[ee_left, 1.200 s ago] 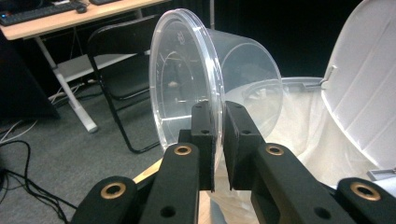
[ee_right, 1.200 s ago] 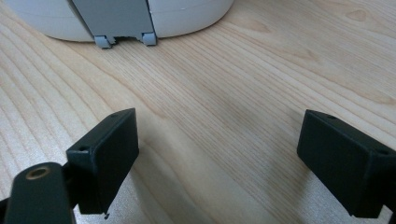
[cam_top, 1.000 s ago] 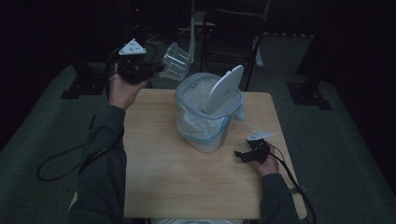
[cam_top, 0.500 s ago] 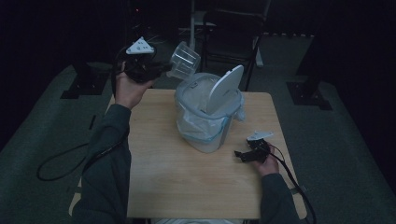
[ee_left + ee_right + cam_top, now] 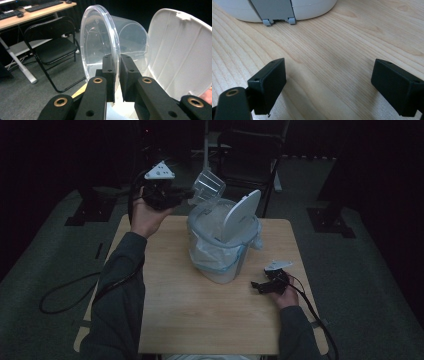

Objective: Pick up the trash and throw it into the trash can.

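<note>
Bin [image 5: 220,252] is our landmark: white, lined with a plastic bag, standing mid-table [image 5: 165,320] with its swing lid [image 5: 241,216] tipped up, so the mouth is open. Largest to smallest from there: our left gripper [image 5: 184,195] is raised off the bin's far-left rim, jaws pressed together on the rim of the clear plastic cup [image 5: 207,186]; the left gripper view confirms the pinch on the cup's lip [image 5: 100,45], with the lid's underside [image 5: 180,50] just beside it. Cup hangs just above the bin's far rim, tilted, mouth turned away from the bin. Right gripper [image 5: 260,286] rests on the wood near the bin's right side, jaws spread wide, holding nothing; bin base [image 5: 277,10] sits just ahead of it. We judge the step as carry-to-drop: cup nearly over the opening. Next move calls for shifting it over the mouth, clear of the lid, then releasing the pinch.
</note>
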